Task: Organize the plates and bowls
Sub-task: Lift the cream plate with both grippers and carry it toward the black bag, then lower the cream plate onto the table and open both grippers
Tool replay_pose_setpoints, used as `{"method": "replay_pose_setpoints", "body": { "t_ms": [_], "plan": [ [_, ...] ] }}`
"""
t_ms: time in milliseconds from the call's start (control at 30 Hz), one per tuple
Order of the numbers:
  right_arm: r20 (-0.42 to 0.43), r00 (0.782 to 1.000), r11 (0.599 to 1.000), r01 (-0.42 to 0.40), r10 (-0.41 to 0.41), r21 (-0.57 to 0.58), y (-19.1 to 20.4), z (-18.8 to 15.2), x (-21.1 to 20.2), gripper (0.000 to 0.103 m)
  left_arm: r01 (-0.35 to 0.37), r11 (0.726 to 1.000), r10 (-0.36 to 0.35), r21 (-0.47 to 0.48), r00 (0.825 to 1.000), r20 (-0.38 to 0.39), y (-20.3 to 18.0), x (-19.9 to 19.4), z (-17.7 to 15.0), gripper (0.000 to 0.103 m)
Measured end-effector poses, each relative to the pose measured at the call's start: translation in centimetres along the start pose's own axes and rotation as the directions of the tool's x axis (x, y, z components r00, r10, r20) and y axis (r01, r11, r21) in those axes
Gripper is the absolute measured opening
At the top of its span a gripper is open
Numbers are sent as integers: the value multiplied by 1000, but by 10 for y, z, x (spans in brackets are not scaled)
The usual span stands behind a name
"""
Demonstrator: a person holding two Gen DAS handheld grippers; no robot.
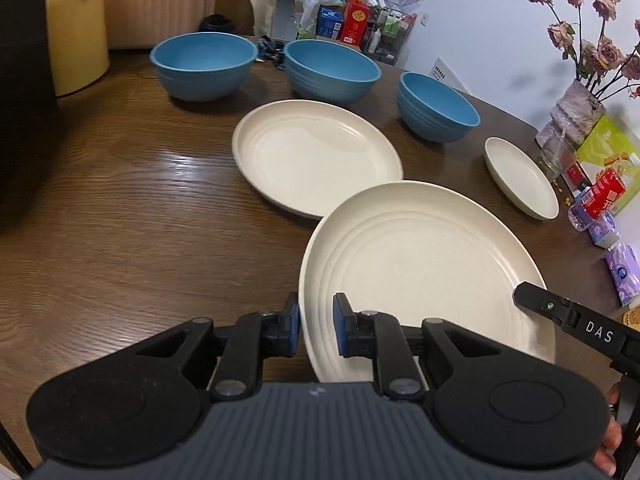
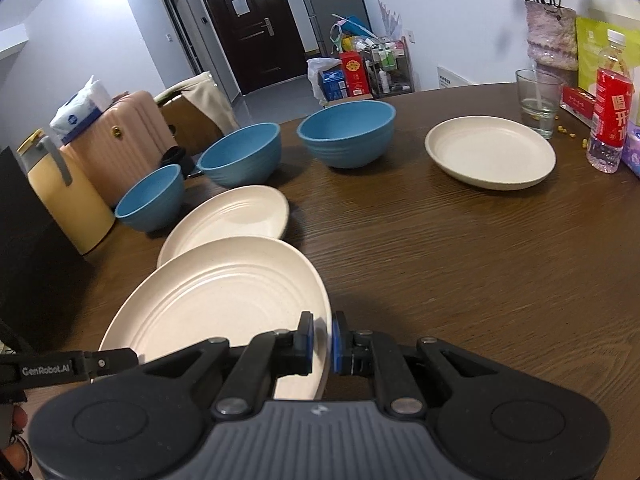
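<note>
Both grippers hold one large cream plate above the brown table. My left gripper is shut on the plate's left rim. My right gripper is shut on the same held plate at its right rim; its black finger also shows in the left wrist view. Just beyond lies a second large cream plate. A smaller cream plate rests far right. Three blue bowls stand along the back, also seen in the right wrist view as bowls.
A vase of dried flowers, a drinking glass, a red-labelled bottle and snack packets crowd the right edge. A yellow jug stands at the left, with a pink suitcase behind the table.
</note>
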State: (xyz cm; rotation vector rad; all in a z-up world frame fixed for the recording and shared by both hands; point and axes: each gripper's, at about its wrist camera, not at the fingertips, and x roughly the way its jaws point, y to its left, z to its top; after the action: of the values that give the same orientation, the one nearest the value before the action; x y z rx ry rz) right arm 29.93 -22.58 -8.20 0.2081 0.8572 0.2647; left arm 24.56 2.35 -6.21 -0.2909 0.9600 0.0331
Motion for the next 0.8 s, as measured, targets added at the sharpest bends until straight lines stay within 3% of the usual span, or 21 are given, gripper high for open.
{"method": "replay_pose_setpoints", "body": {
  "t_ms": [800],
  "plan": [
    [-30,998,999,-47,46,-12,115,-43,30,9,-94,996,94,-13,996,-11,117,-18,2,17]
  ]
}}
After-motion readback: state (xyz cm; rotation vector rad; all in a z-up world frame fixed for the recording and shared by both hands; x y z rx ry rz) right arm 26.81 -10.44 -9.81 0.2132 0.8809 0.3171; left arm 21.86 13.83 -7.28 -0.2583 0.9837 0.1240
